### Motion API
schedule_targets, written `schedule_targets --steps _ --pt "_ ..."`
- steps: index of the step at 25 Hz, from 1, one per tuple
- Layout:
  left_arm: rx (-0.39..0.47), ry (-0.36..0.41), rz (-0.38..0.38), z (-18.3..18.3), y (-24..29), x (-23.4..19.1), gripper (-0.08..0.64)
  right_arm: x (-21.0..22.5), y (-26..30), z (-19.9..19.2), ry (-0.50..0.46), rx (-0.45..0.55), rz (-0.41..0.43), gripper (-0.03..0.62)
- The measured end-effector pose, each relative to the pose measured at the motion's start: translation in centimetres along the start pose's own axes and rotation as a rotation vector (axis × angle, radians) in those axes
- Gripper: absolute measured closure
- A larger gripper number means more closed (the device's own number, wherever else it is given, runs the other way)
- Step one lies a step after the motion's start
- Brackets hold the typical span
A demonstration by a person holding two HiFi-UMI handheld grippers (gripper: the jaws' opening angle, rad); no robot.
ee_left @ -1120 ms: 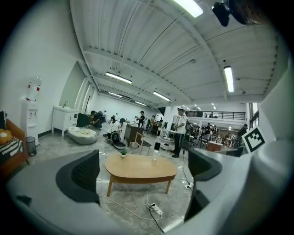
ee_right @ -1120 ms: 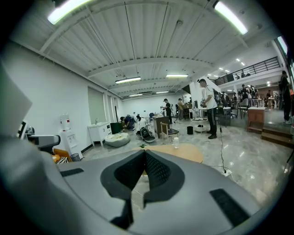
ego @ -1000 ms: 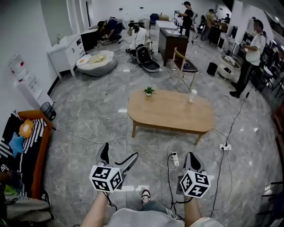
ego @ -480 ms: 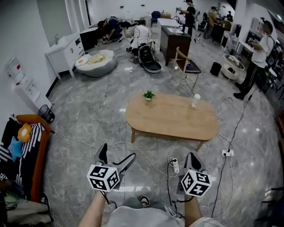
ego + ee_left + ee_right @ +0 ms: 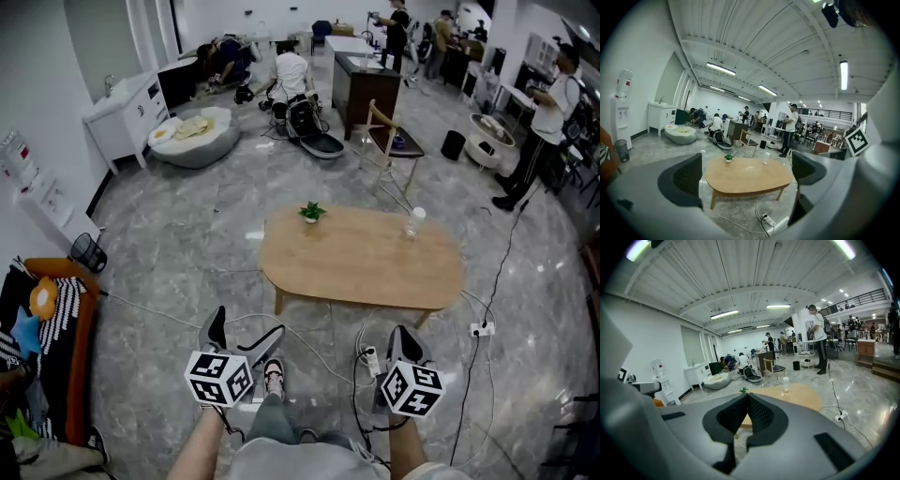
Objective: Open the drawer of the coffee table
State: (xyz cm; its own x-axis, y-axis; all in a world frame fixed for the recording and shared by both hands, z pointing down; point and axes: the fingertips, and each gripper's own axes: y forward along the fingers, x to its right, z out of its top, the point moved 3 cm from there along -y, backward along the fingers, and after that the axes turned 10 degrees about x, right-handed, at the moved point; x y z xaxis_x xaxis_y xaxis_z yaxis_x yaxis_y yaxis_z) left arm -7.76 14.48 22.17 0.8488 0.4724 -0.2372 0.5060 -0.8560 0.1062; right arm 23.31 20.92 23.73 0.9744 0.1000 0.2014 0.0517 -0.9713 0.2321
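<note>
The oval wooden coffee table (image 5: 361,258) stands on the grey floor ahead of me, bearing a small potted plant (image 5: 310,212) and a clear cup (image 5: 413,221). No drawer front shows in any view. Well short of the table's near edge, my left gripper (image 5: 246,330) is held open and empty. In the left gripper view the table (image 5: 740,180) lies framed between the wide-apart fingers (image 5: 689,176). My right gripper (image 5: 403,337) is shut on nothing, also short of the table. Its closed pads (image 5: 759,414) hide part of the table (image 5: 801,397) in the right gripper view.
A white power strip (image 5: 369,336) and loose cables lie on the floor between me and the table; another strip (image 5: 481,329) sits right. A wooden chair (image 5: 389,141) stands beyond the table. An orange sofa (image 5: 56,328) is at left. My shoe (image 5: 273,377) is forward.
The table has drawn nearer and sits lower in the head view as I step forward; a shoe has come into view. Both grippers keep their poses, left open, right shut.
</note>
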Motion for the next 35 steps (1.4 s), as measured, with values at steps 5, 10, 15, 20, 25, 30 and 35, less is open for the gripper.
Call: schedule_targets --steps 5,10,15,20,25,30,35 --pt "0.016 0.013 -0.073 2.4 6.4 -3.0 -0.015 -2.3 5.3 1.9 -0.012 0.008 -0.022 0.592" --pt "0.010 0.014 -0.145 5.4 13.4 -7.1 -0.015 -4.5 11.3 4.4 -0.010 0.028 -0.075 0.592" --pt "-0.003 0.018 -0.188 7.4 19.6 -11.6 -0.015 -6.3 17.0 5.3 0.007 0.036 -0.124 0.592" --pt "-0.025 0.010 -0.219 8.1 23.6 -14.5 -0.015 -7.6 20.6 5.7 0.016 0.024 -0.165 0.592" --pt "-0.061 0.003 -0.234 7.1 26.5 -16.0 -0.015 -8.0 23.1 5.5 0.012 0.006 -0.173 0.592" --pt "-0.081 -0.036 -0.194 5.6 27.1 -17.1 -0.015 -7.9 25.4 5.0 0.001 -0.014 -0.123 0.592" --pt "-0.062 -0.041 -0.144 5.6 27.0 -17.1 -0.015 -6.8 26.3 5.5 -0.018 -0.028 -0.098 0.592"
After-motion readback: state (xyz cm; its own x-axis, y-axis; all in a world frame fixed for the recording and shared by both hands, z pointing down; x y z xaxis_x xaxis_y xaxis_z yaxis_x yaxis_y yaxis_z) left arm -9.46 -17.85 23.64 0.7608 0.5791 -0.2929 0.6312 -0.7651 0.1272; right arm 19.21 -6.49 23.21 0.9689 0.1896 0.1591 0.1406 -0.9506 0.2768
